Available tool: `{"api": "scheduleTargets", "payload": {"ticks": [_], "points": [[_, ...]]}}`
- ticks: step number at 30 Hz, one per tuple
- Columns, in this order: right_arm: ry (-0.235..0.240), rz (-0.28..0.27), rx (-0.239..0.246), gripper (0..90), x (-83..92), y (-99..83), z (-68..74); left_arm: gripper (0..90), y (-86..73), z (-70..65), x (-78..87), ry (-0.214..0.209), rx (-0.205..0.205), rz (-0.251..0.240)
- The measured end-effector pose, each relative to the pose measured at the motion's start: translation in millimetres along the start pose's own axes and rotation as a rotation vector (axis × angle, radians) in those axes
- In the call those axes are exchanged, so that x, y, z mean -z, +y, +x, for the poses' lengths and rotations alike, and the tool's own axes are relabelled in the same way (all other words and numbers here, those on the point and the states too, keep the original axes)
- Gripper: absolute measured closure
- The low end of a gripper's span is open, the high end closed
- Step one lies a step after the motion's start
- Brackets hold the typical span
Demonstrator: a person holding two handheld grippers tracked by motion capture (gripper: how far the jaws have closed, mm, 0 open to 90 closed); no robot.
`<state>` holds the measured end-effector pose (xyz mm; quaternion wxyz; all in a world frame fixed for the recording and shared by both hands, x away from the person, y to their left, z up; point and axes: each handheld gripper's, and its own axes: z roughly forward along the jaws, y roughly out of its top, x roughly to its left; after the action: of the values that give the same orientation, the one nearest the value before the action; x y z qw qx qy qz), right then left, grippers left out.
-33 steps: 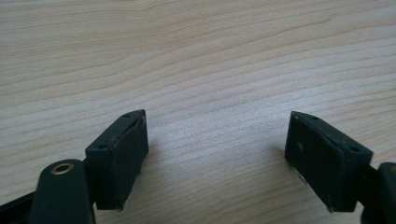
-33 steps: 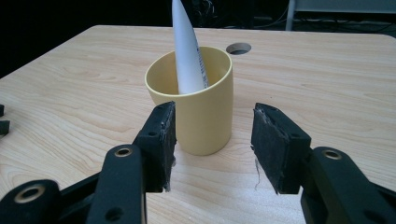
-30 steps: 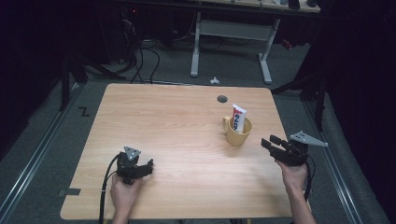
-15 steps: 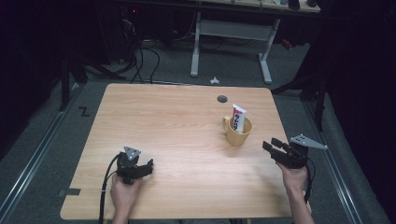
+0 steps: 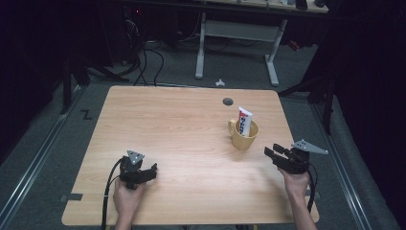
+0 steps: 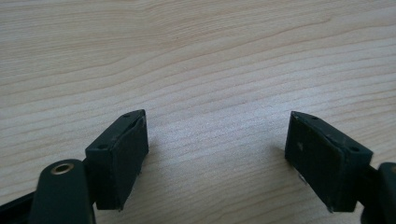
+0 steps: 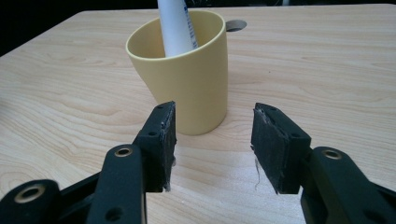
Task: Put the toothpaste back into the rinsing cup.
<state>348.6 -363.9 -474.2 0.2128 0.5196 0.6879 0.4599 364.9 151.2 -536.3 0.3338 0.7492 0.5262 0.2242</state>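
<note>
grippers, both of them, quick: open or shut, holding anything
Left gripper: open, nothing between the jaws, bare table under it.
Right gripper: open, holding nothing, aimed at the yellow cup with the toothpaste tube in it.

The counter (image 7: 327, 60) is pale wood-look board with a fine grain and a smooth, low-sheen finish. On it, the yellow cup (image 7: 187, 74) looks like matt plastic, even and unmarked. Inside the cup, the white tube (image 7: 175, 25) has a slightly glossy, smooth skin, probably plastic. Nearest the cup, the right tongs (image 7: 212, 140) are matt black plastic with rough, fraying pads (image 7: 266, 140) and brass-coloured rivets.
</note>
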Motion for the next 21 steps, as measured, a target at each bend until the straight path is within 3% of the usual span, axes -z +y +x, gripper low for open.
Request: {"api": "scheduleTargets", "payload": {"ticks": [7, 12, 21], "points": [[0.001, 0.015, 0.009, 50.2, -5.6, -5.2, 1.9, 21.7, 0.0, 0.0, 0.0, 0.0, 0.0, 0.0], [0.0, 0.044, 0.053, 50.1, -13.9, -9.0, 10.2, 21.7, 0.0, 0.0, 0.0, 0.0, 0.0, 0.0], [-0.017, 0.074, 0.054, 50.1, -23.3, -14.7, 11.4, 21.7, 0.1, 0.0, 0.0, 0.0, 0.0, 0.001]]}}
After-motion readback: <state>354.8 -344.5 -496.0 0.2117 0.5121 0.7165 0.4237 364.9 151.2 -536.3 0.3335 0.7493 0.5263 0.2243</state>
